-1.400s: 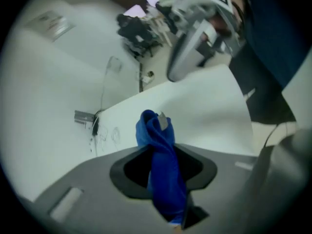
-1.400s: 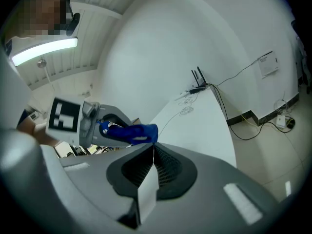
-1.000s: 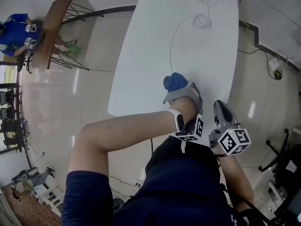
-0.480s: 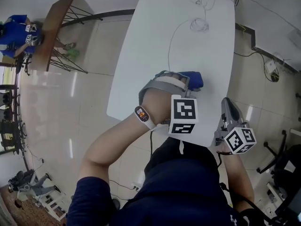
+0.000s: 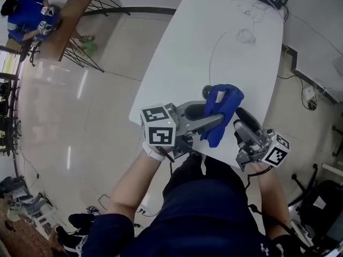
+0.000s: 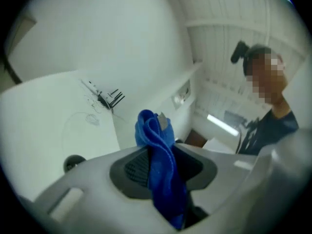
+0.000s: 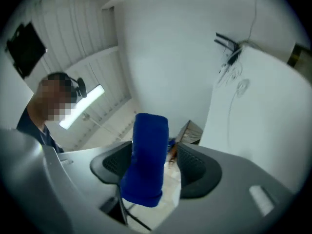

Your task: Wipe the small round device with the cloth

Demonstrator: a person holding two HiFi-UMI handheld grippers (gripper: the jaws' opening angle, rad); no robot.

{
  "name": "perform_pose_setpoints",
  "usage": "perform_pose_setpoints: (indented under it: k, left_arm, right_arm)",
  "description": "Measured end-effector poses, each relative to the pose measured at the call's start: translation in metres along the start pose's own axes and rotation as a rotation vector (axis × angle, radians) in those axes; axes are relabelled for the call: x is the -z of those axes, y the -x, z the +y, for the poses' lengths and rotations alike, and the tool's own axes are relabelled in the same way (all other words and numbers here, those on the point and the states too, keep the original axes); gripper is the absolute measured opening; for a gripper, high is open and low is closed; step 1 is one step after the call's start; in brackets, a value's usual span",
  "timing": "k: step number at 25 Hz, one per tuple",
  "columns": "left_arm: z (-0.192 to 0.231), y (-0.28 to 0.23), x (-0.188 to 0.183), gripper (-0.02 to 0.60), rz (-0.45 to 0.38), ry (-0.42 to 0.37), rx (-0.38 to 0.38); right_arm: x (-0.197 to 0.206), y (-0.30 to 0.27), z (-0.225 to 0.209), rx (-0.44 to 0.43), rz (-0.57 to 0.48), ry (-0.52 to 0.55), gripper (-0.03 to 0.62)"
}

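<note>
No legible words, numbers or brands. Left marker cube (image 5: 159,127) and right marker cube (image 5: 277,150): black-and-white square patterns only.

Operator as I see them on my head feed | top: dark navy shirt (image 5: 209,213), short sleeves (image 5: 99,234) | left wrist: white band (image 5: 155,155), probably a watch strap | chest: thin white cord (image 5: 204,164) | right forearm: thin black cable (image 5: 256,214)
</note>
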State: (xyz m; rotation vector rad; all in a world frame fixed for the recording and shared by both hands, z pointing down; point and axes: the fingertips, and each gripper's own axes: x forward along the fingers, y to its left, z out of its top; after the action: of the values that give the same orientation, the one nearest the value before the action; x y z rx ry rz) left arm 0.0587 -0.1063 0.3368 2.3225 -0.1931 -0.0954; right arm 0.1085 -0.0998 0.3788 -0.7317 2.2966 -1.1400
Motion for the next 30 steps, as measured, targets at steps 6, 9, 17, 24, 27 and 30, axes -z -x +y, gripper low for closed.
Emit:
perform_pose_setpoints:
  k: [6, 9, 17, 24, 27, 30]
  left_arm:
    - [-0.039, 0.031, -0.012, 0.129, -0.233, 0.267, 0.348]
    - [-0.044, 0.035, -0.007, 0.129, -0.223, 0.316, 0.394]
    - [-0.028, 0.036, 0.012, 0.129, -0.162, 0.373, 0.410]
    - [-0.041, -0.003, 0.029, 0.129, -0.071, 0.418, 0.508]
    - [-0.040, -0.017, 0.038, 0.129, -0.031, 0.435, 0.526]
    - [-0.037, -0.025, 0.038, 0.129, -0.017, 0.448, 0.541]
  right_arm:
    - [0.024, -0.022, 0.041, -0.217, 0.039, -0.153, 0.347]
    - [0.035, -0.030, 0.050, -0.206, 0.057, -0.130, 0.340]
    - [0.046, -0.025, 0.051, -0.190, 0.021, -0.162, 0.242]
    - [0.035, 0.005, 0.052, -0.140, -0.038, -0.112, 0.284]
    - [0.032, 0.018, 0.042, -0.096, -0.065, -0.113, 0.225]
    - [0.026, 0.024, 0.038, -0.083, -0.105, -0.114, 0.202]
